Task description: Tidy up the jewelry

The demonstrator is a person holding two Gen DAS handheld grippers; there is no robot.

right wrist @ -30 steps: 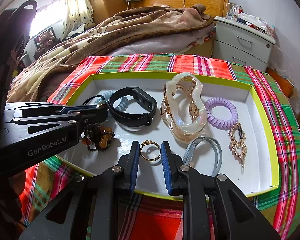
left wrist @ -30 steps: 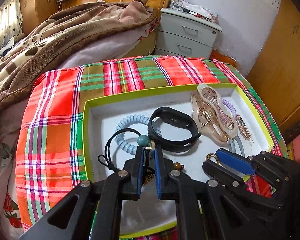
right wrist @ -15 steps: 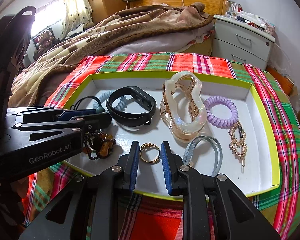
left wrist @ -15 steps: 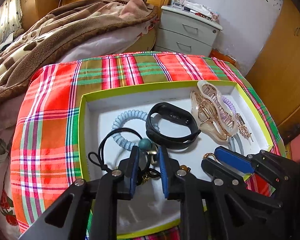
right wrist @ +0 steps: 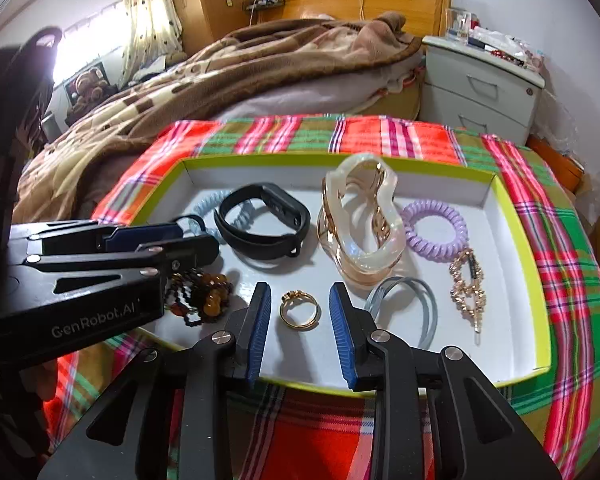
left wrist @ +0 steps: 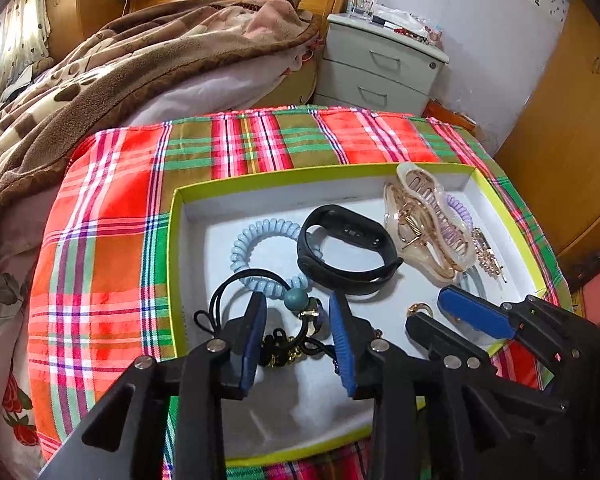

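Gold ring [right wrist: 300,311] lies untouched between the half-open right gripper [right wrist: 300,326] — left gripper [left wrist: 298,338] equally parted, holding nothing.

A home bedroom is shown. A bed with a wooden headboard [right wrist: 364,0] is seen at the far side, covered by a rumpled brown patterned blanket [right wrist: 228,76]. To the far right, a pale grey bedside cabinet [right wrist: 480,88] with two drawers is placed against a white wall, its top cluttered with small items. Wooden wardrobes [left wrist: 572,128] are seen at the right, and a sunlit spotted curtain [right wrist: 148,16] at the far left. In the near part, a red and green plaid cloth [left wrist: 112,240] is spread beside the bed.
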